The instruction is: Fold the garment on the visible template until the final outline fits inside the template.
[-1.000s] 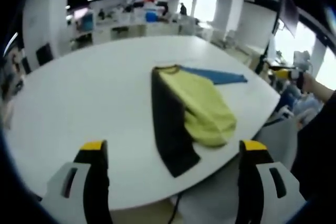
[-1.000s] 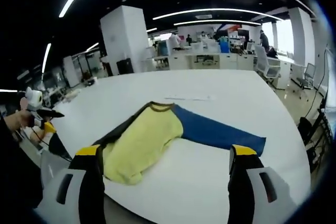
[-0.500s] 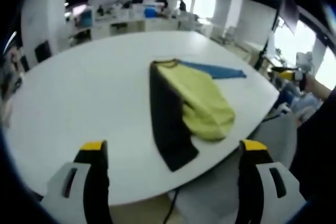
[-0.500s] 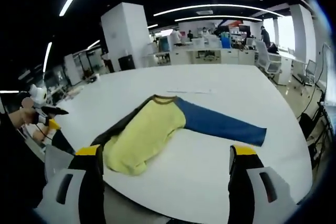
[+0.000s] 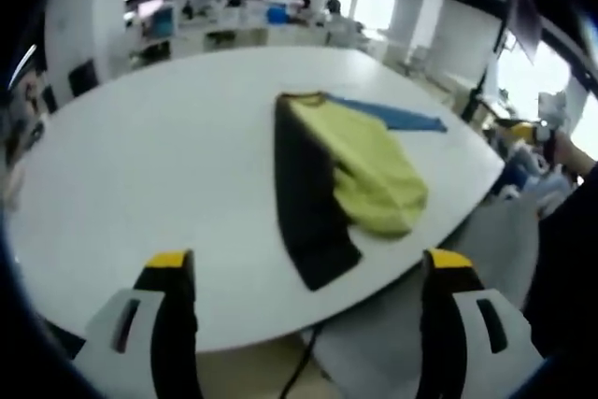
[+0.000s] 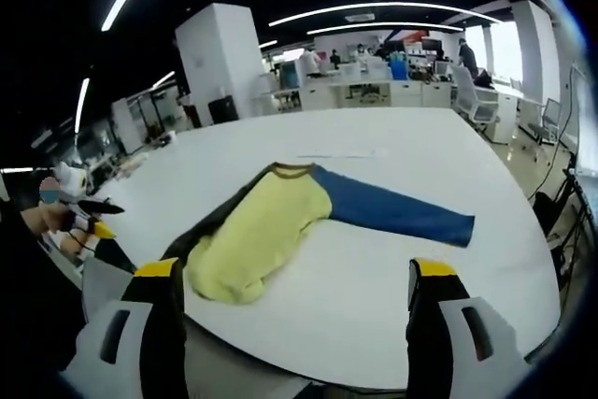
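A long-sleeved garment lies flat on the white table [image 5: 140, 156], near its edge. Its yellow body [image 5: 369, 170] is folded over, a black sleeve [image 5: 304, 193] runs toward me and a blue sleeve [image 5: 397, 117] points away. In the right gripper view the yellow body [image 6: 257, 235] is in the middle, the blue sleeve [image 6: 392, 212] stretches right and the black sleeve [image 6: 201, 231] lies along the left. My left gripper [image 5: 308, 263] hovers open short of the table edge, holding nothing. My right gripper [image 6: 294, 273] is open too, off the garment.
A grey chair back [image 5: 392, 334] stands at the table edge below the garment. A thin pale line [image 6: 336, 154] marks the table [image 6: 420, 287] beyond the collar. Desks, chairs and white pillars fill the office behind. A hand holds the other gripper [image 6: 79, 207] at the left.
Both views shifted a little with the hands. The garment lies as before, and both grippers stay open and away from it.
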